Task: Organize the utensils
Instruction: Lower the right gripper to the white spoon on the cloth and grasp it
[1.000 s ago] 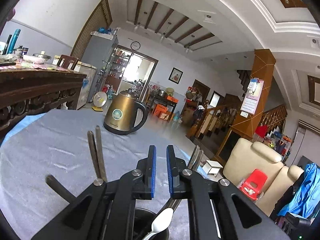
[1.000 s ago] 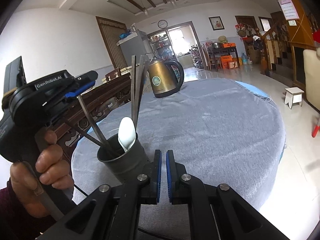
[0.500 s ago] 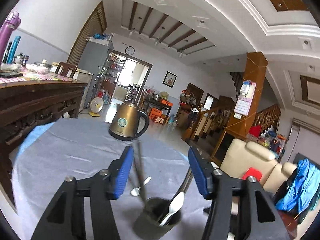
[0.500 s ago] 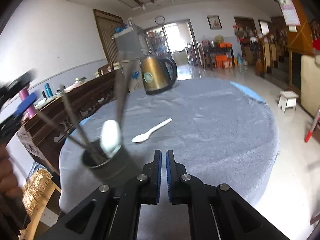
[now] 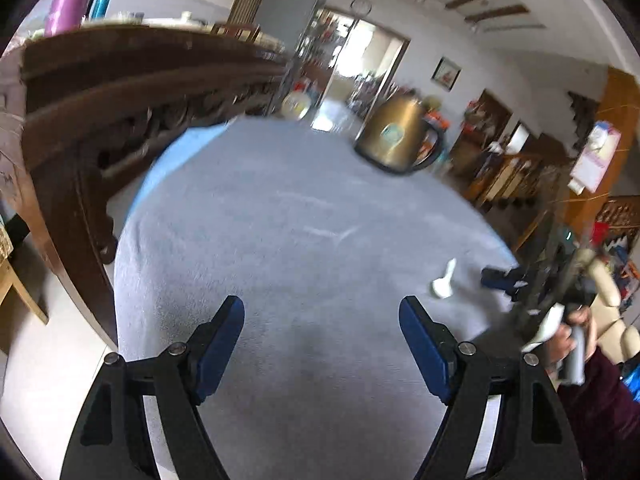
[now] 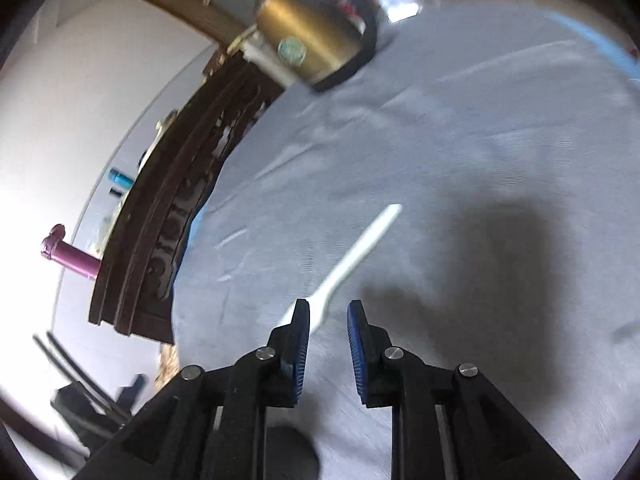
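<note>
A white plastic spoon (image 6: 352, 256) lies on the grey tablecloth (image 6: 460, 128); it also shows small in the left wrist view (image 5: 443, 283). My right gripper (image 6: 328, 320) hovers just above the spoon's bowl end, jaws part open around it, empty. It shows blurred in the left wrist view (image 5: 504, 280). My left gripper (image 5: 322, 320) is wide open and empty over the bare cloth. The dark utensil cup with chopsticks and a white spoon (image 5: 546, 322) sits blurred at the right edge of the left wrist view.
A gold kettle (image 5: 394, 136) stands at the far side of the table (image 6: 312, 52). A dark carved wooden sideboard (image 5: 104, 100) runs along the table's left edge, a purple bottle (image 6: 70, 254) on it. The table's edge drops off at the left.
Both grippers tilted down toward the table. My left gripper opened wide and swung left, away from the cup. My right gripper dropped over the spoon and opened part way.
</note>
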Available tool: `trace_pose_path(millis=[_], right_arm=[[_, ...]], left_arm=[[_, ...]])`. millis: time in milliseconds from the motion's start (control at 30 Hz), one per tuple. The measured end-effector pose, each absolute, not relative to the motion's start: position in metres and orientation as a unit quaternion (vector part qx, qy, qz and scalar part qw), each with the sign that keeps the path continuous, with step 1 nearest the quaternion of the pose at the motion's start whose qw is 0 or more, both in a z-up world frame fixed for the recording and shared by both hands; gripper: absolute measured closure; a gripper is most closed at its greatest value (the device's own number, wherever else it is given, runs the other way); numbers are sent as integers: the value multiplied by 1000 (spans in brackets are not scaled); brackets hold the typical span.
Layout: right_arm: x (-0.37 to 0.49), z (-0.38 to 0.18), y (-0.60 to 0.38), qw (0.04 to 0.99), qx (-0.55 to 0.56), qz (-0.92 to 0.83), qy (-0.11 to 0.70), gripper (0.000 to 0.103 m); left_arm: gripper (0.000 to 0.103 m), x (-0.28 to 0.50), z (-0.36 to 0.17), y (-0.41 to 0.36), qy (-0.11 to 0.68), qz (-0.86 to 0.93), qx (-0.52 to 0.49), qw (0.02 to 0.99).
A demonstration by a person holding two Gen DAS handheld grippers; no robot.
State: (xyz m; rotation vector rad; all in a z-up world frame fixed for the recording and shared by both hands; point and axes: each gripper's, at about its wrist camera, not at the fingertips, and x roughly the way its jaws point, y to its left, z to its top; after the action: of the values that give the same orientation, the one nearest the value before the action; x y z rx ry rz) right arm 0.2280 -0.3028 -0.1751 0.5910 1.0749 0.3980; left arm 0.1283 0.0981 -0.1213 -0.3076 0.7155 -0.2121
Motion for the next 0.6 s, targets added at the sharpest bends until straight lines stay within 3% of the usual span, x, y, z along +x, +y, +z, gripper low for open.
trace_pose_path(millis=[233,600], right_arm=[[270,-184,-299,804,263,102,523,81],[323,-194,-264,789,168,50,589,83]], left_arm=[[23,176,-142,64,392,-111,-77,910],[23,179,-148,50,409,-121,-84,900]])
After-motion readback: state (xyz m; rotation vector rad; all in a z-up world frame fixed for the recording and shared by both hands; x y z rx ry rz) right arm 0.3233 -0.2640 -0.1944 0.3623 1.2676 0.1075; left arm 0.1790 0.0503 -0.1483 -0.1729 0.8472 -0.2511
